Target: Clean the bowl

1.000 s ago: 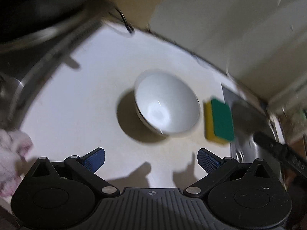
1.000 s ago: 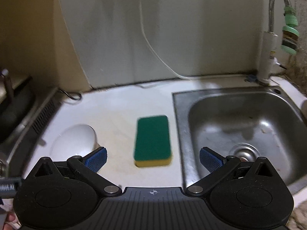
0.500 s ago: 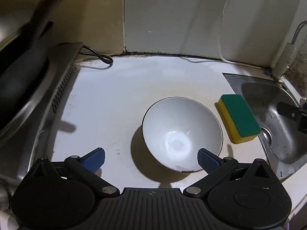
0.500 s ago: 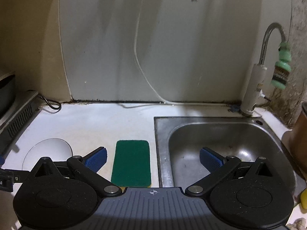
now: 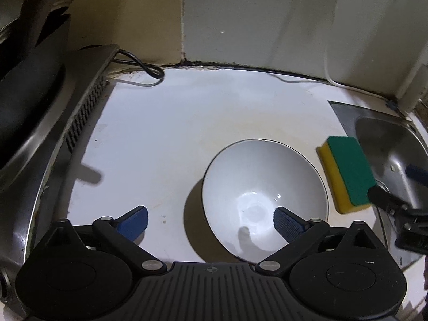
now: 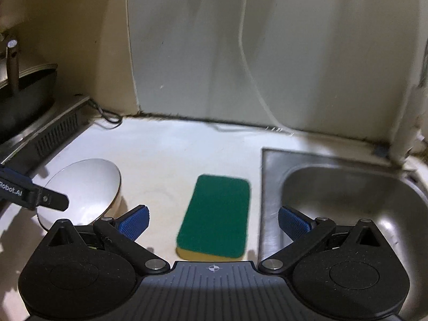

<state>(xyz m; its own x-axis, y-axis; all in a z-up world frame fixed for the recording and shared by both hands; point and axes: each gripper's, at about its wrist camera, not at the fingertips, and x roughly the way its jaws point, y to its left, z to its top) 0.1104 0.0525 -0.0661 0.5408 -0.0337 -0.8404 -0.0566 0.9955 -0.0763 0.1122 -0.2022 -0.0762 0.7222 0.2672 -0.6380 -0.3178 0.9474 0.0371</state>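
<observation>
White bowl (image 5: 264,198) sits upright on the white countertop (image 5: 187,133), empty, w/ a thin dark rim line. Left gripper (image 5: 211,223) is spread wide, holding nothing: its right blue pad overlaps the bowl's inside near the bottom in the left wrist view, left pad over bare counter well left of the bowl, so the bowl's left rim falls between the fingers; can't tell if either pad touches it. Bowl is nearer the right finger than the left. Yellow-and-green sponge (image 5: 347,174) lies green side up just right of the bowl, apart from it, btw bowl and the stainless sink (image 5: 388,139). Right gripper (image 6: 212,222) also wide, nothing held: in the right wrist view the sponge (image 6: 216,214) lies btw its fingers, roughly centred, near end close to the gripper body; left pad over counter by the bowl (image 6: 80,190), right pad over the sink (image 6: 347,200) edge. Contact w/ sponge not visible. A black finger of the left gripper crosses in front of the bowl in that view. Stove (image 5: 53,133) w/ a dark pan (image 5: 24,85) at far left; black cable (image 5: 141,67) by the back wall corner.
</observation>
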